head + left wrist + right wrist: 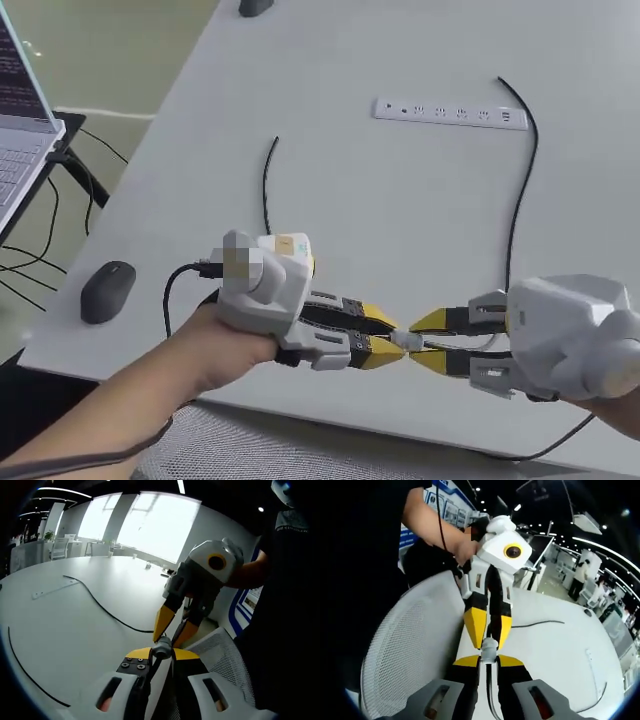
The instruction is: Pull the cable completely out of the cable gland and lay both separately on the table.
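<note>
Step in hand: drawing the cable (489, 687) out of the cable gland (405, 340), judging by the two grippers meeting tip to tip on it.
Cable gland: held in the air between the two grippers, with the worktop (400, 220) below it; the cable is not yet out.
Left gripper (391, 337): reaches in from the left of the cable gland, jaws nearly together and clamped on its body.
Right gripper (421, 342): jaws almost closed, apparently pinching the cable just right of the cable gland; the cable runs back between them.
Doing it well: hold the left grip steady and pull the right gripper straight away along the cable gland's axis, without twisting.
If the cable slips: re-grip it close beside the cable gland and pull again.
</note>
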`<state>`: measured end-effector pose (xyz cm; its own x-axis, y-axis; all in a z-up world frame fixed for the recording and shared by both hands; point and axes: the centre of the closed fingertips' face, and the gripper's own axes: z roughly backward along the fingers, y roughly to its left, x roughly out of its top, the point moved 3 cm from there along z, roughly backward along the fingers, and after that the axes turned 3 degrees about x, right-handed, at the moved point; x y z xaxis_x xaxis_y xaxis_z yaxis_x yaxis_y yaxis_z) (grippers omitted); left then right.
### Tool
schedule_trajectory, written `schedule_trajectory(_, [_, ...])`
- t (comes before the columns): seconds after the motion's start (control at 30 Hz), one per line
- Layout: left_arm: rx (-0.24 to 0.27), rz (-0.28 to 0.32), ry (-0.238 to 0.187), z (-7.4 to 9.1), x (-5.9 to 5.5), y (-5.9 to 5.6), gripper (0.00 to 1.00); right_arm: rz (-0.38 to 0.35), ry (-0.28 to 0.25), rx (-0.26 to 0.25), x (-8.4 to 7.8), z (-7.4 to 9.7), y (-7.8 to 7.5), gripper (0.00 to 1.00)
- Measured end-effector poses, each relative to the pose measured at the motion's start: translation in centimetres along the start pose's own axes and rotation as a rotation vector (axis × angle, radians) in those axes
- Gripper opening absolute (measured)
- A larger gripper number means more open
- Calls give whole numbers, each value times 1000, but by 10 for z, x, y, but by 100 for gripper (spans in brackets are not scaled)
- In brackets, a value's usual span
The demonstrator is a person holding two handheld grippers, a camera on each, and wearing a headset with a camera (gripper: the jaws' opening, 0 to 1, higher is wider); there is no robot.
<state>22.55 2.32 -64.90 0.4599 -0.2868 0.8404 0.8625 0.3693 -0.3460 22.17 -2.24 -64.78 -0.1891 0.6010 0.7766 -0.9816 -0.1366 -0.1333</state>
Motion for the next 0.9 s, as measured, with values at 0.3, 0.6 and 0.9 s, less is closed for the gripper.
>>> schedule_trajectory(0.3, [6, -11, 5, -4, -3, -1, 15, -67, 1, -9, -4, 0, 1, 8])
schedule_trajectory(0.6, [23, -34, -15, -3, 3, 2, 15, -133, -40, -60, -1, 2, -6, 16])
schedule_trajectory(0.9, [58, -114, -29, -1, 8, 10, 15, -281, -106, -238, -6, 22, -24, 24])
